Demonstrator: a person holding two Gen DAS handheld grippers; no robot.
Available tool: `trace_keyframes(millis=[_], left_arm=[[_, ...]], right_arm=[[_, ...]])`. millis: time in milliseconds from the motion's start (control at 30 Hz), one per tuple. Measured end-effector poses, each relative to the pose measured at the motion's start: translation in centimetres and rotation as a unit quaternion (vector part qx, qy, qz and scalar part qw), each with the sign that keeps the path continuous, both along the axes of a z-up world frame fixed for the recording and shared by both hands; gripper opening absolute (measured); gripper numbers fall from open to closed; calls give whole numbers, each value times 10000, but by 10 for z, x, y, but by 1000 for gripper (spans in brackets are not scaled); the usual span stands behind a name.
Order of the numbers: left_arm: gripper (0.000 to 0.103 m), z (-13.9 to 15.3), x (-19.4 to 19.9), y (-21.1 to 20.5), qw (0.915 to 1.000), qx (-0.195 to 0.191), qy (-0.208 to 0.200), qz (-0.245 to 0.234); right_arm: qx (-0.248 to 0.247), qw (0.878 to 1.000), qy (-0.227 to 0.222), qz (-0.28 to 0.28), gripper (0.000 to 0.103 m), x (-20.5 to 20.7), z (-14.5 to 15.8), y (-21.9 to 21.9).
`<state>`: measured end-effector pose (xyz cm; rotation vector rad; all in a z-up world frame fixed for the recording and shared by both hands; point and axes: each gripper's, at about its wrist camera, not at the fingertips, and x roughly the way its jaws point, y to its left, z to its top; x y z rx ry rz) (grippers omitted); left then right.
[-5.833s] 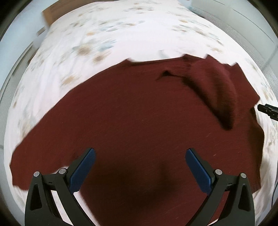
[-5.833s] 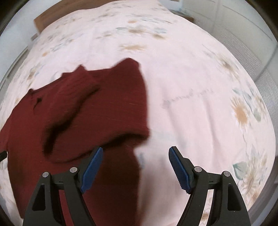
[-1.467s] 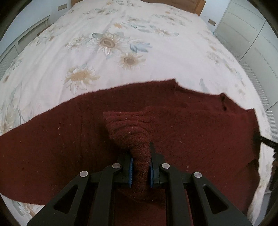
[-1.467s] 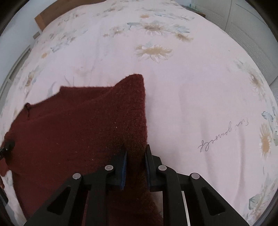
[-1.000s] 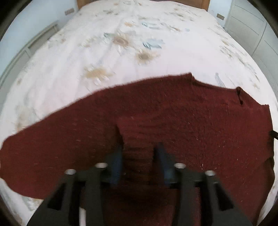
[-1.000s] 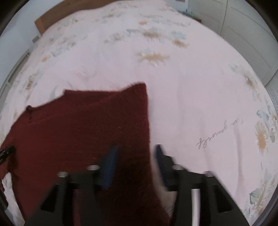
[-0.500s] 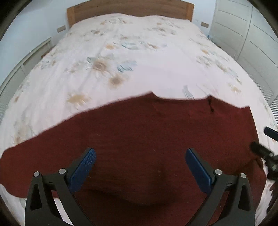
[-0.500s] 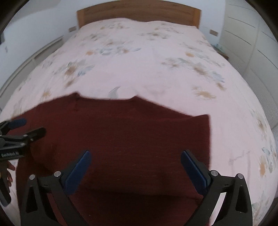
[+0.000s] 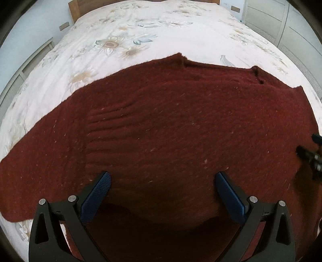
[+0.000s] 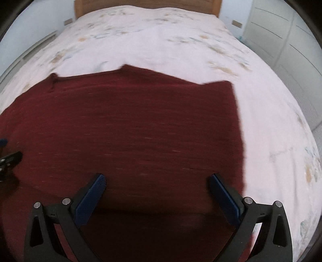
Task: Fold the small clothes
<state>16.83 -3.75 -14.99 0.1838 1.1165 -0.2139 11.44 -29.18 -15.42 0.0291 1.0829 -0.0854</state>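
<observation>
Both my grippers hang open over the dark red sweater (image 9: pixel 171 129) spread on the bed.

On my left, the left gripper (image 9: pixel 162 196) has its blue pads (image 9: pixel 96 196) wide apart with nothing between them, tilted down over the knit, where a ribbed cuff (image 9: pixel 106 129) lies folded in across the body. The sweater lies flat on the floral bedspread (image 9: pixel 124 36), neckline toward the wooden headboard (image 10: pixel 149 5). On my right, the right gripper (image 10: pixel 157 198) is just as wide and empty, above the sweater's straight right edge, with bare bedspread beyond. This view is blurred.
</observation>
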Motion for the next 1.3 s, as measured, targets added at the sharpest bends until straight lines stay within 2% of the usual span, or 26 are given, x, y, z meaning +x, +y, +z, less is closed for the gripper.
trace_keyframes(millis=[67,333,500,633,800,867,933,1000,1033,1100,1133,1233,1300], left_arm=[[102,-2,-1,4,10000,-88,-19,14],[102,-8,7,0,9997,1,-69,215],[102,4,0,7,9995,-194,-73,234],[102,32,-10,40,9979,-325,-183,534],[102,71,-27,116,9894,-622,-405,1246],[102,79,-34,155,9818,-627,-492,1722],[102,82,-39,194,9695,-481,-624,2322],[102,81,-45,240,9500,-432,-633,3026],[102,77,-48,266,9352,-496,-556,3461],[102,72,-50,303,9110,-668,-422,4047],[102,65,-52,324,8952,-729,-325,4385],[102,52,-49,361,8708,-768,-38,4855],[102,42,-53,382,8553,-929,96,5096]], right_arm=[[191,9998,-19,-6,103,-2,-2,-7],[131,9998,-148,75,103,-7,-9,-3],[29,9998,-39,191,103,-11,7,4],[71,9994,-144,299,103,-26,30,14],[253,9984,-369,336,103,-58,59,19],[255,9984,-391,332,103,-68,65,20],[217,9984,-413,323,103,-77,70,20],[160,9985,-428,312,103,-87,73,17],[138,9985,-425,308,103,-87,74,14],[108,9987,-415,287,103,-90,74,12],[111,9988,-409,255,103,-92,73,10],[112,9992,-357,132,103,-94,69,6],[120,9995,-296,82,103,-96,66,4]])
